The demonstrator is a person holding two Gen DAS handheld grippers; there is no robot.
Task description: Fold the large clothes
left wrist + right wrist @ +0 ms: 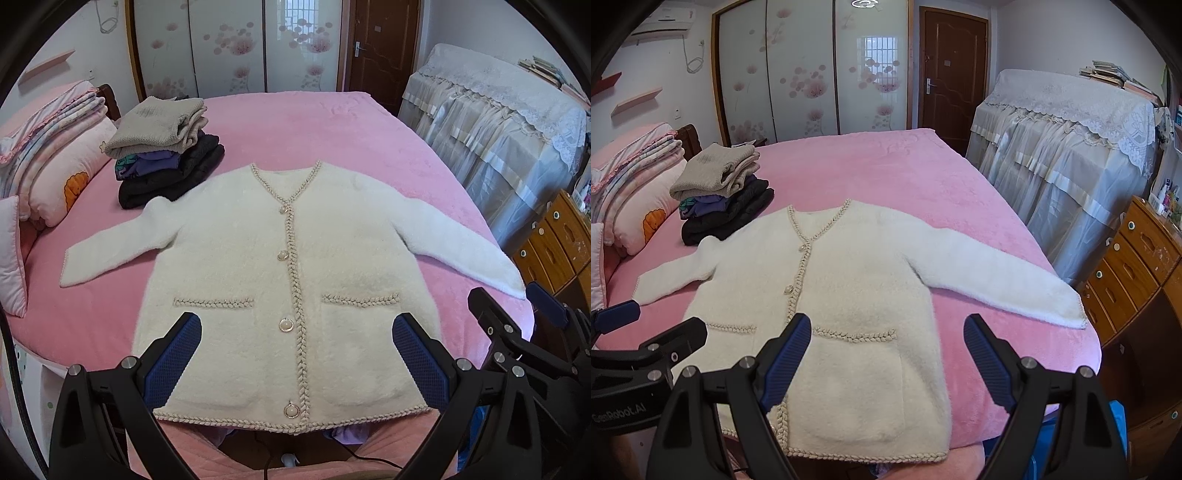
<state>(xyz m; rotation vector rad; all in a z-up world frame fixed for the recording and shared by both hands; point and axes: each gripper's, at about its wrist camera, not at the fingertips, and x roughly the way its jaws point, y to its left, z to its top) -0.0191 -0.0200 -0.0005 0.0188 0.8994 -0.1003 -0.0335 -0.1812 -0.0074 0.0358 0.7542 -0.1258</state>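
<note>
Left gripper point(297, 354): wide open, empty.
Right gripper point(886, 354): wide open, empty.
Cardigan point(280, 266): flat, buttoned, unfolded.
Stack point(166, 155): folded already.

The bottom hem of the fluffy cream buttoned cardigan point(288, 266) is partly covered by the black left gripper point(295, 354); the dark lowest garments of the folded clothes pile point(166, 158) cannot be told apart.

left wrist: near bed point(332, 122) foot, angled down, facing wardrobe point(229, 44) | right wrist: beside it | shared: cardigan point(258, 258)
</note>
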